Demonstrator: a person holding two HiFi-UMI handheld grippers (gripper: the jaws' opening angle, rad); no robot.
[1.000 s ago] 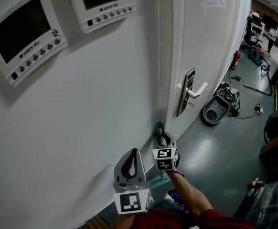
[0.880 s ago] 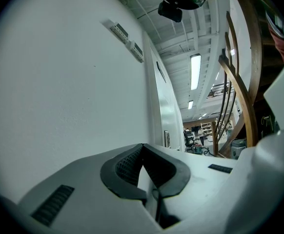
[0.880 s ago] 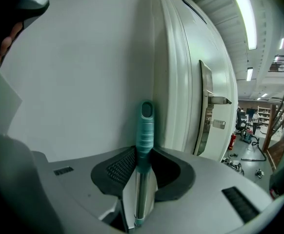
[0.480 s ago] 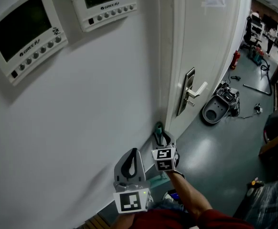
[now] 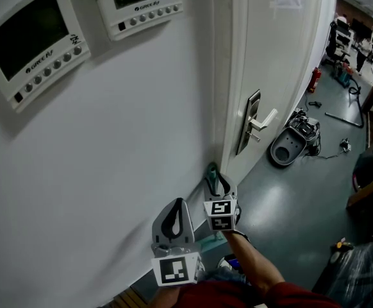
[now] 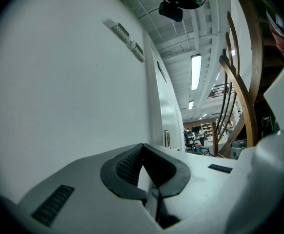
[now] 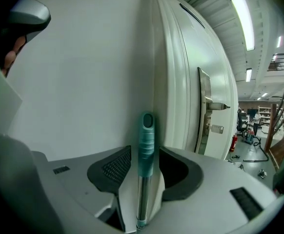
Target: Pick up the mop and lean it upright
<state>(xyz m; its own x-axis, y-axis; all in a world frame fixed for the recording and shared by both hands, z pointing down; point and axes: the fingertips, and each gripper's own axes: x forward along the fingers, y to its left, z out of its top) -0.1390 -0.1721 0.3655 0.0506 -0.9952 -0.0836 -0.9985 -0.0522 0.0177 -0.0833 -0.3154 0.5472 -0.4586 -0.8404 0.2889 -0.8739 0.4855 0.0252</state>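
The mop shows only as its handle: a teal grip (image 7: pixel 147 143) over a metal shaft (image 7: pixel 142 199), standing upright in the corner where the white wall meets the door frame. In the head view its teal tip (image 5: pixel 212 171) pokes up just past my right gripper (image 5: pixel 217 186). My right gripper (image 7: pixel 145 151) has the handle between its jaws, which have just been opening; a gap shows on both sides, so the pads do not press it. My left gripper (image 5: pixel 175 205) hangs beside the wall, left of the right one. Its jaws (image 6: pixel 143 146) meet at the tips with nothing between them.
A white door with a lever handle (image 5: pixel 258 124) stands right of the mop. Two wall control panels (image 5: pixel 36 43) (image 5: pixel 141 5) hang high on the wall. On the grey floor beyond lie a round grey machine (image 5: pixel 294 144), cables and a red extinguisher (image 5: pixel 316 80).
Almost nothing differs in the head view: both grippers and the mop handle keep their places by the door frame.
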